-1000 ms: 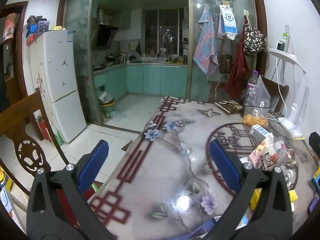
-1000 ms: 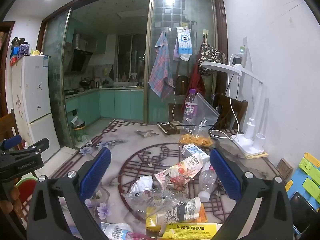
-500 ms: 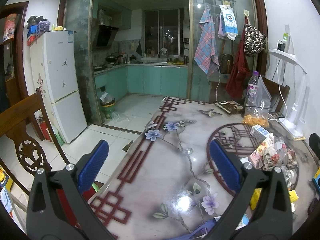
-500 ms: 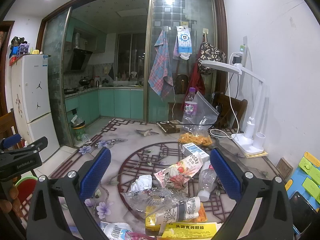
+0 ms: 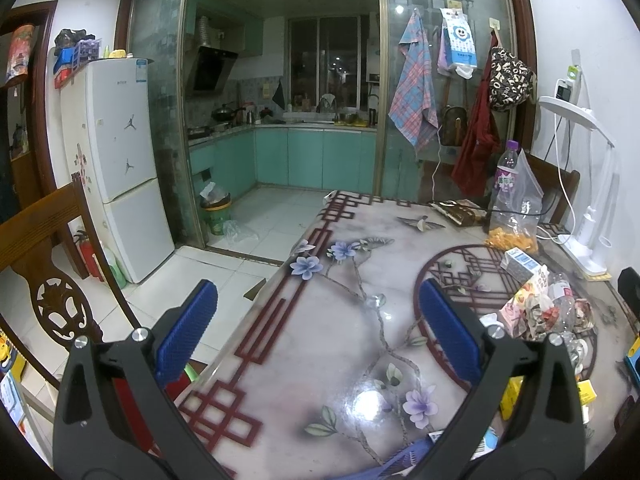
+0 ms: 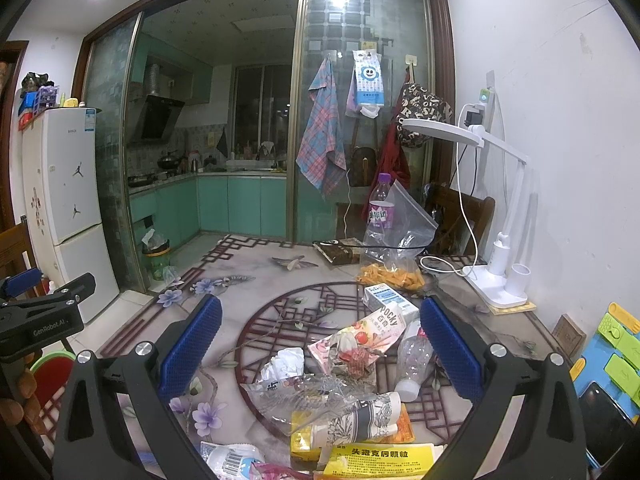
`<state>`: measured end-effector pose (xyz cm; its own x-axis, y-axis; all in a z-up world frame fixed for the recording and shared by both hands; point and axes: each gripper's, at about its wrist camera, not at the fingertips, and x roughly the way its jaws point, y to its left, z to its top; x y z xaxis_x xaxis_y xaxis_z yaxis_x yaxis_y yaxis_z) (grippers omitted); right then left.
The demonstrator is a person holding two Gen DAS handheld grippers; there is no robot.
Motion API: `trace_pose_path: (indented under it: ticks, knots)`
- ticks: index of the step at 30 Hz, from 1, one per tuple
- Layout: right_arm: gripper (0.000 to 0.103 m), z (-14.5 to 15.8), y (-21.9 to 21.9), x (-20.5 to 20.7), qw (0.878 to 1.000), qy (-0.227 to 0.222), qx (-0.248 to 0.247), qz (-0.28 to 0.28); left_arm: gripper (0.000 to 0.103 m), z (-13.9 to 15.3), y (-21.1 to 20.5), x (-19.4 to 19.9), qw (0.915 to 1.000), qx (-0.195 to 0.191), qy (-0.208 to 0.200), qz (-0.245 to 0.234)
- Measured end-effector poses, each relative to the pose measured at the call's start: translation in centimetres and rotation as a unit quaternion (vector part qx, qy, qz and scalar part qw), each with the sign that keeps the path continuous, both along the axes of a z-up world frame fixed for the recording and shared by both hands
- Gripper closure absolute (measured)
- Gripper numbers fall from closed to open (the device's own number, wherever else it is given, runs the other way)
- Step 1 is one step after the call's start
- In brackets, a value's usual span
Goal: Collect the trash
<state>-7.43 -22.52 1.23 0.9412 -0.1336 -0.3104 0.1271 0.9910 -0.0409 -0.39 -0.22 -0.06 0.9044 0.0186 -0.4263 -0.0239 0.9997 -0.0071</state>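
Observation:
A heap of trash lies on the patterned table point(image 6: 256, 280): a pink Pocky wrapper point(image 6: 356, 336), a crushed clear bottle point(image 6: 412, 360), a small milk carton point(image 6: 386, 298), crumpled paper point(image 6: 286, 362), a paper cup point(image 6: 352, 420) and a yellow packet point(image 6: 380, 456). My right gripper point(image 6: 320, 344) is open and empty, hovering above the heap. My left gripper point(image 5: 320, 332) is open and empty over the table's left edge; the heap point(image 5: 548, 308) lies to its right. The left gripper also shows at the left of the right wrist view point(image 6: 36, 308).
A purple-capped bottle point(image 6: 380, 208) in a clear bag with orange snacks point(image 6: 390, 274) stands at the back. A white desk lamp point(image 6: 496, 280) stands at the right. A wooden chair point(image 5: 44, 248) is left of the table. A bin point(image 5: 216, 212) stands on the kitchen floor.
Both views have shifted only slightly; the right gripper has edged a little nearer the heap. Both grippers stay open and empty.

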Motion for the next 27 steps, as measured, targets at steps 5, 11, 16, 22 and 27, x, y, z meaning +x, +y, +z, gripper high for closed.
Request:
trace_pose_path:
  ticks: [5,11,16,22,27]
  knots:
    - [0.007,-0.21,-0.13,0.13,1.0,0.002,0.0,0.0,0.004,-0.01,-0.02,0.03,1.0,0.0,0.0,-0.001]
    - [0.007,-0.39,-0.26,0.22,1.0,0.002,0.0,0.0,0.004,-0.27,0.18,0.11,1.0,0.0,0.002,0.003]
    - [0.007,-0.38,-0.2,0.25,1.0,0.003,0.0,0.0,0.004,-0.44,0.32,0.22,1.0,-0.001,0.005,0.003]
    - [0.007,-0.37,-0.16,0.38,1.0,0.005,-0.001,0.0,0.004,-0.47,0.36,0.19,1.0,-0.001,0.005,0.004]
    - [0.007,-0.4,-0.11,0.3,1.0,0.005,-0.001,0.0,0.004,-0.5,0.35,0.16,1.0,0.001,0.006,0.003]
